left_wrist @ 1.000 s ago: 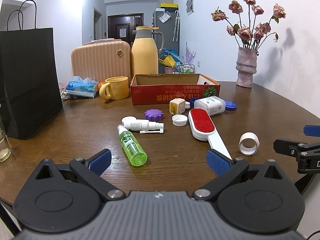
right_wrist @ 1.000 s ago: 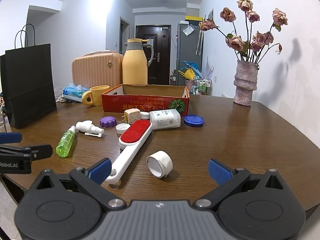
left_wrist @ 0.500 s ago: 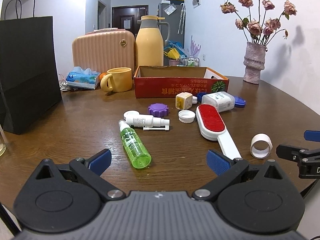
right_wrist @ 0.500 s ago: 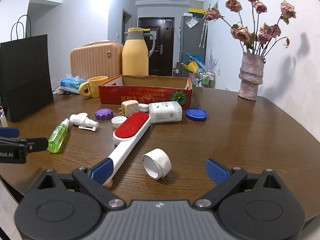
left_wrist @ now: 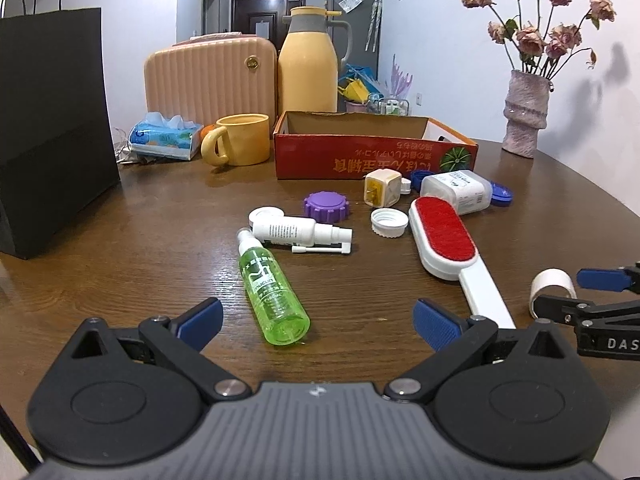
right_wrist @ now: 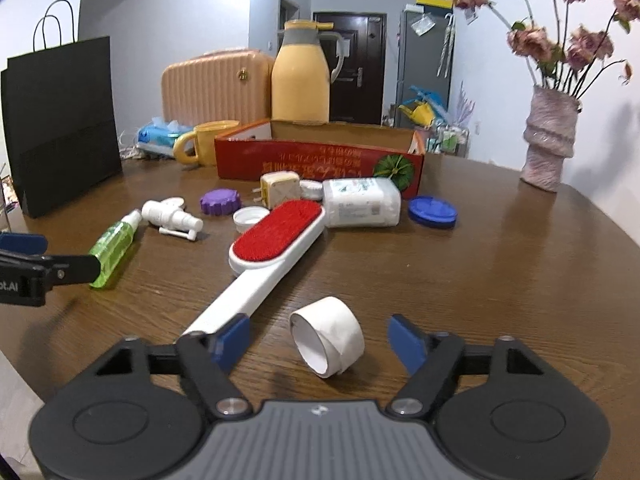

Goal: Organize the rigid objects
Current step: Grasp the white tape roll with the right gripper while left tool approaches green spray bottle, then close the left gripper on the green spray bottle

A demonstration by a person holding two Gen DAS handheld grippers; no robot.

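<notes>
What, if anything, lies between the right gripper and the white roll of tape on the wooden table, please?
Nothing visible does. The white roll of tape lies on its side on the brown wooden table, right in front of the open right gripper, between its blue pads. The white lint brush with the red pad runs past the left finger, just beside the path.

The right gripper (left_wrist: 600,292), at 3 o'clock in the left wrist view, bears white lettering "DAS". The red box (left_wrist: 374,160) carries inverted yellow characters, not legible.
</notes>
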